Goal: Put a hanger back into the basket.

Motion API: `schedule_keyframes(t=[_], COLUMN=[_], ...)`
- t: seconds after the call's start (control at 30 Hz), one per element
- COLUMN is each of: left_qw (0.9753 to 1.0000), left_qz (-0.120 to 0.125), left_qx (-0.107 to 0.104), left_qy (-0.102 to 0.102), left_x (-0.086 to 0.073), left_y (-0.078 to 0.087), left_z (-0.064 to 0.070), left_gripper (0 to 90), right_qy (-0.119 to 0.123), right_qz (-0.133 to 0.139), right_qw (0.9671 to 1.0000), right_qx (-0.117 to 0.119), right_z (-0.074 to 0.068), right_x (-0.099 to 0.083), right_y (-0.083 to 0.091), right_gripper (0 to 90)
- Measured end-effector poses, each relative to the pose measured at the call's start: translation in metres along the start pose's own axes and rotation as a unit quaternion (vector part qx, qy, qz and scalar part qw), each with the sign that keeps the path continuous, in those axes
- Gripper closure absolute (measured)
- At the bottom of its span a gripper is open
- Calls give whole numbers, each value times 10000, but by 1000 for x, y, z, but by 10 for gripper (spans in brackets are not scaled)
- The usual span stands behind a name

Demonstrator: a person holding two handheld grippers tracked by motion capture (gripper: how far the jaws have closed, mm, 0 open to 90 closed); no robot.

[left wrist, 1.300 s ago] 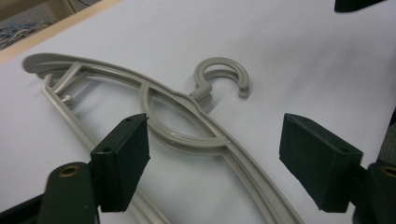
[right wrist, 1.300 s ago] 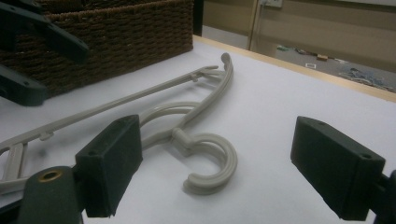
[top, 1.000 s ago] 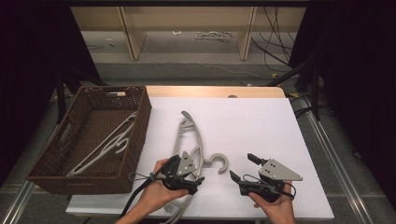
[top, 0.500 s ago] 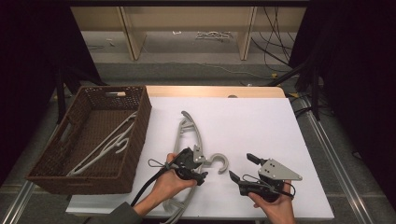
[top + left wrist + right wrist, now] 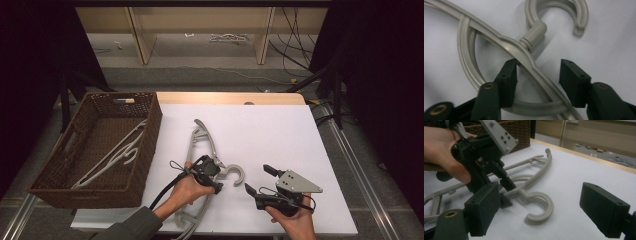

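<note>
A grey plastic hanger (image 5: 196,142) lies flat on the white table (image 5: 270,130), its hook (image 5: 236,175) pointing right. My left gripper (image 5: 214,176) is down on the hanger just below the hook's neck. In the left gripper view it (image 5: 537,68) stands open, with its jaws on either side of the hanger's bar (image 5: 509,46); the left pad (image 5: 507,75) is close against the bar. My right gripper (image 5: 258,178) is held open just right of the hook, with nothing between its jaws. In the right gripper view it (image 5: 537,193) faces the hook (image 5: 541,206) and the left gripper (image 5: 486,152).
A brown wicker basket (image 5: 150,130) stands at the table's left with another grey hanger (image 5: 115,152) inside. Behind the table are wooden shelf legs and cables on the floor. The table's far and right parts are bare white.
My left gripper has slid along the hanger, right and a little away from the person, to the neck by the hook. The right gripper has barely moved.
</note>
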State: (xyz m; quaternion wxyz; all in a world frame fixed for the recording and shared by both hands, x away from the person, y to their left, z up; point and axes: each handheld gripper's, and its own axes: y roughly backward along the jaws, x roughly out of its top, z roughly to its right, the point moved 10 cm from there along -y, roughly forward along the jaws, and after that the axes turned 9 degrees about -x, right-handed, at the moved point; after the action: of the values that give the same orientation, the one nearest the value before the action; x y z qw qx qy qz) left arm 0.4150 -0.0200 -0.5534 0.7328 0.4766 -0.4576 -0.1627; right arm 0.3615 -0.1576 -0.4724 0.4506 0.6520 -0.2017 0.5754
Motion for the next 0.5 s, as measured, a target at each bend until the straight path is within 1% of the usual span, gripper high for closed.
schedule_keyframes(t=[0.03,0.07,0.1,0.13,0.17,0.23,0.27,0.3,0.33,0.37,0.43,0.47,0.5], left_qw=[9999,9998,9994,9989,9982,9968,9960,9955,9946,9939,9906,9887,9880], left_qz=[-33,-68,-8,3,49,39,20,23,38,38,121,156,172], left_qx=[-88,-156,-213,-293,-379,-483,-541,-553,-593,-628,-761,-835,-829], left_qy=[87,109,255,353,470,640,706,768,846,901,1128,1237,1288], left_x=[0,1,1,2,2,1,1,1,1,0,-3,-4,-6], left_y=[1,3,3,4,5,6,6,7,7,8,10,11,12], left_z=[-1,-2,-1,-1,-2,-3,-3,-4,-5,-5,-6,-7,-8], left_gripper=[523,537,559,577,600,630,636,642,647,653,674,682,686], right_qy=[-25,-22,-52,37,65,61,29,-23,29,49,-16,-48,-26], right_qz=[97,101,165,61,64,87,178,97,120,89,52,144,96], right_qw=[9999,9999,9998,10000,9999,9999,9998,9999,9999,9999,10000,9999,9999], right_qx=[-4,11,62,-16,-48,-52,-20,30,-18,-57,-5,55,7], right_z=[-1,-1,-3,0,2,2,0,-2,0,2,-1,-3,-1], right_x=[1,1,2,1,1,1,3,1,2,2,1,2,1], right_y=[-2,-2,-3,-1,-1,-2,-3,-3,-2,-2,-2,-4,-3], right_gripper=[176,177,177,177,177,178,179,179,180,182,184,184,185])
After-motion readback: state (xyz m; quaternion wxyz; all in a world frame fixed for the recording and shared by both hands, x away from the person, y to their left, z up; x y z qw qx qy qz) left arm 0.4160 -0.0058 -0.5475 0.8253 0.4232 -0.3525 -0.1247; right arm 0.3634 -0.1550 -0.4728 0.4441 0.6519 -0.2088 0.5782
